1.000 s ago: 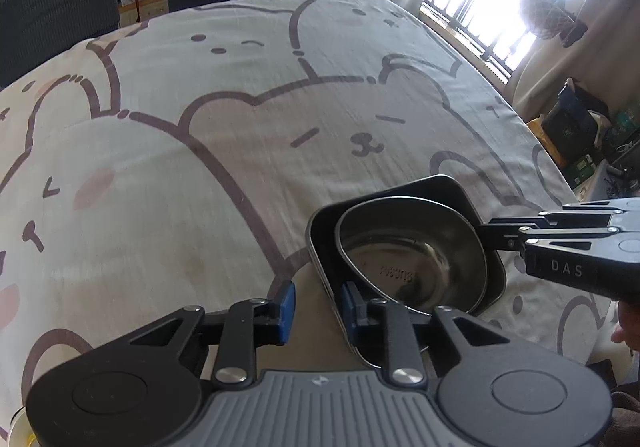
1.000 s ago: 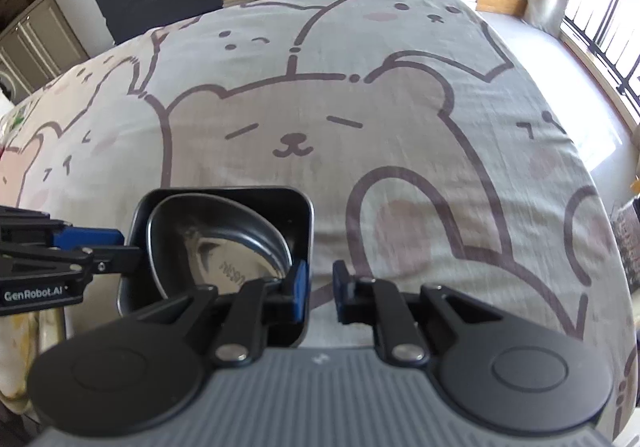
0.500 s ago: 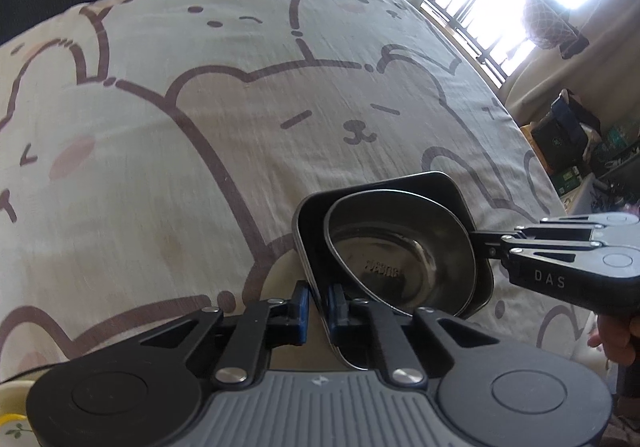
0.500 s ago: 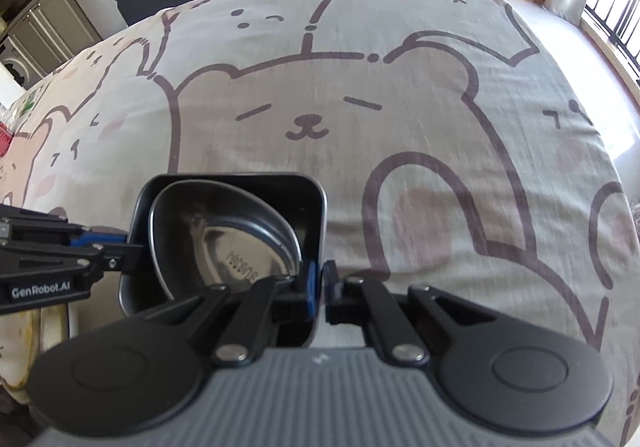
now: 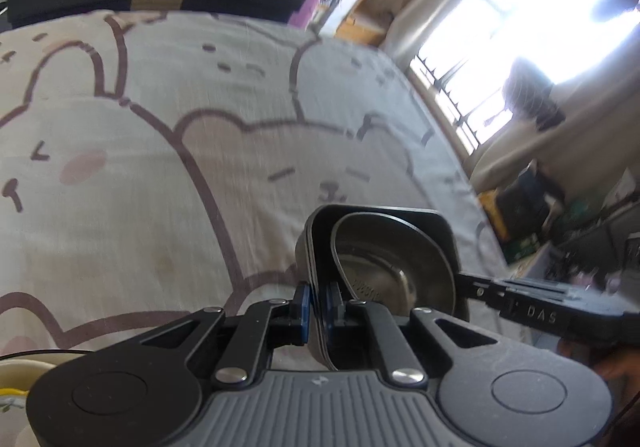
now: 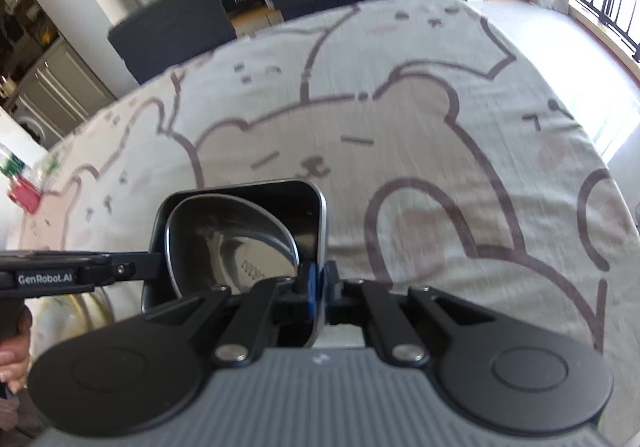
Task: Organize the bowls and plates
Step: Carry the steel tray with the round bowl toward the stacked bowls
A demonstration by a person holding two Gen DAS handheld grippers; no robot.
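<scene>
A black square dish with a steel bowl nested in it hangs a little above the bear-print tablecloth. My left gripper is shut on the dish's near rim, the blue pads pressed on either side of the wall. My right gripper is shut on the opposite rim. Each gripper shows in the other's view, clamped to the far side of the dish: the right gripper and the left gripper. The pictures are blurred by motion.
A cream dish lies at the table's near left corner; in the right wrist view a pale dish shows below the left gripper. Dark chairs stand at the far side. The table edge drops off toward the window.
Both grippers closed on opposite rims of the black dish. Dish and bowl then rose slightly off the cloth, and both views tilted.
</scene>
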